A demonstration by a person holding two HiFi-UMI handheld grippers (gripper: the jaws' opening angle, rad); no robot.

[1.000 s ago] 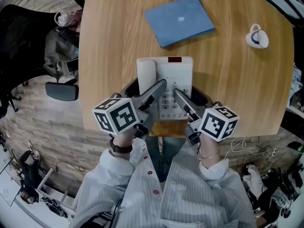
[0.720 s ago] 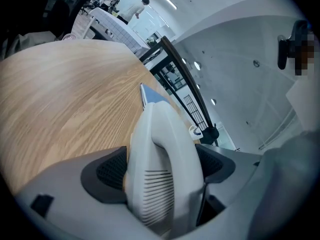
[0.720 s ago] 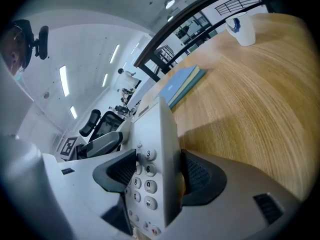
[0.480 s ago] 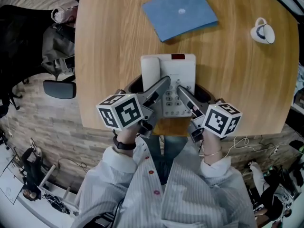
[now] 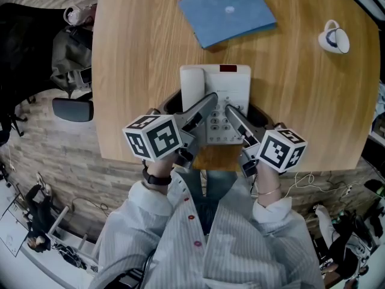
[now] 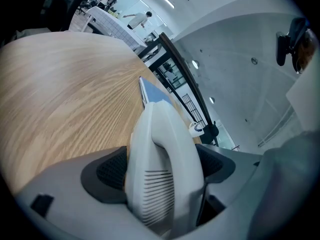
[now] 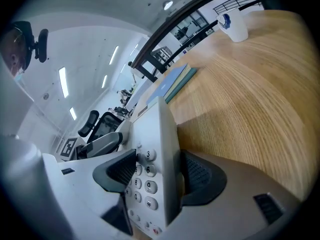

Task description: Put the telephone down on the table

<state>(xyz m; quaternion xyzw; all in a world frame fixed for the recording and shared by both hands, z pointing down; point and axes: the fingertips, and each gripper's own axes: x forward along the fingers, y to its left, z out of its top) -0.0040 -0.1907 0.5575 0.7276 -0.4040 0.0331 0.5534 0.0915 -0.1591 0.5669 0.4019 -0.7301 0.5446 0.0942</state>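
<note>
Looking for a rundown of your desk, biggest stuff first?

Me: Sure. Wooden table (image 5: 138, 71) fills most of the head view. A chair (image 5: 72, 109) sits on the floor off its left side. Next is the telephone (image 5: 225, 92), a white desk set at the near edge right in front of me, with the handset (image 6: 160, 149) lying along its left side. Can't tell if its base is actually touching the wood. Straight beyond it is a blue folder (image 5: 227, 18) lying flat, with a clear gap between the two. Smallest is a white mug (image 5: 332, 39) with a dark blue mark, way off to the right near the table's far rim, well apart from everything.

Them: And the tools, what are they doing?

Me: Both are clamped on it. My left gripper (image 6: 162, 169) has its dark pads pressed against either side of the handset end. My right gripper (image 7: 157, 171) pinches the right edge of the body, one pad on the keypad (image 7: 142, 181) face and the other behind it. The two tools angle in from either side of me and meet over the keys.
</note>
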